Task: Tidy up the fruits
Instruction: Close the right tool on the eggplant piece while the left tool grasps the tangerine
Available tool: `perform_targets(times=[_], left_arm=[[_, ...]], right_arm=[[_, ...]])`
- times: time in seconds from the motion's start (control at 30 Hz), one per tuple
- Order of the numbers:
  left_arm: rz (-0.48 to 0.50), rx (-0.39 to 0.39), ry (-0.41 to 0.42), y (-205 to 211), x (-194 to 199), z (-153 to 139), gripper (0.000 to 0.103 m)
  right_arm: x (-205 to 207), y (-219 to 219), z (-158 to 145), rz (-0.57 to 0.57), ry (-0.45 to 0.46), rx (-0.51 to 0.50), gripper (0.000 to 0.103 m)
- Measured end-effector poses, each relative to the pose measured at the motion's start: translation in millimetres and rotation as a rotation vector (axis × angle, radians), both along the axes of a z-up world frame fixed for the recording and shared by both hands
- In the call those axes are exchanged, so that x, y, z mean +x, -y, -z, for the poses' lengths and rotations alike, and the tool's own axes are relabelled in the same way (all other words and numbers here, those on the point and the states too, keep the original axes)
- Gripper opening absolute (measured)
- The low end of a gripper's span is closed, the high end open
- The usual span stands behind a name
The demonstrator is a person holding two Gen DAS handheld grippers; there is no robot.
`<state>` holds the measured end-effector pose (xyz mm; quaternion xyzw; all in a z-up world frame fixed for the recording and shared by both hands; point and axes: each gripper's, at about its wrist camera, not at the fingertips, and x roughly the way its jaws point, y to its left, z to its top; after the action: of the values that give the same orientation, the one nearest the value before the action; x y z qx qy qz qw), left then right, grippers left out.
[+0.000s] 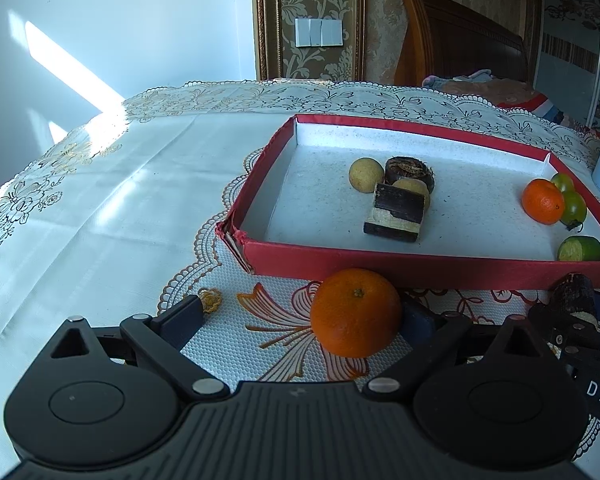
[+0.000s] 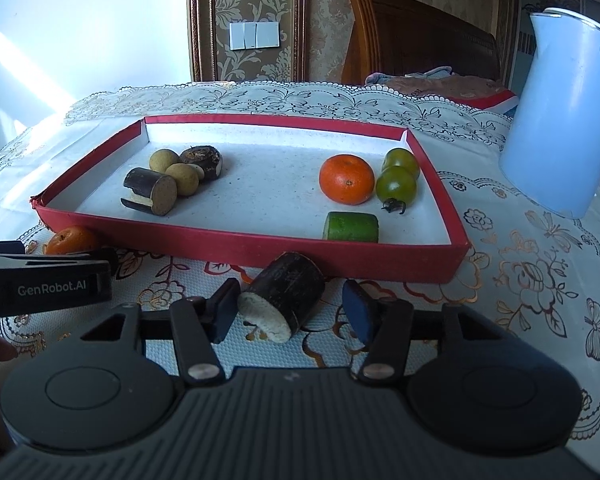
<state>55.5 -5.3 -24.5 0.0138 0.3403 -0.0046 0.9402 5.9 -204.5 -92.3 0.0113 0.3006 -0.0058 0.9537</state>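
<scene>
A red-rimmed tray (image 1: 420,268) (image 2: 260,245) holds sugarcane pieces (image 2: 152,194), yellow-brown longans (image 2: 164,160), a tangerine (image 2: 346,179), two green tomatoes (image 2: 396,186) and a green chunk (image 2: 352,227). On the cloth before the tray lies an orange (image 1: 356,312) (image 2: 72,240), between the open fingers of my left gripper (image 1: 304,314). A dark sugarcane piece (image 2: 284,296) (image 1: 574,300) lies between the open fingers of my right gripper (image 2: 292,310). Neither gripper is closed on its fruit.
A white electric kettle (image 2: 560,120) stands at the right of the tray. The table has a lace cloth (image 1: 100,208) with its edge at the left and back. A wooden bed headboard (image 2: 420,40) and a wall stand behind.
</scene>
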Motion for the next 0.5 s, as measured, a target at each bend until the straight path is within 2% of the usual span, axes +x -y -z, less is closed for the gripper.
perform_targets(times=[0.27,0.5], left_arm=[[-0.003,-0.001,-0.002,-0.4,0.5,0.2,0.102],[-0.003,-0.001,-0.002,-0.5,0.5,0.1,0.102]], right_arm=[[-0.9,-1.7,-0.1,-0.012,0.006,-0.01,0.047],[-1.4,-2.6,-0.1,-0.012,0.007,-0.014,0.047]])
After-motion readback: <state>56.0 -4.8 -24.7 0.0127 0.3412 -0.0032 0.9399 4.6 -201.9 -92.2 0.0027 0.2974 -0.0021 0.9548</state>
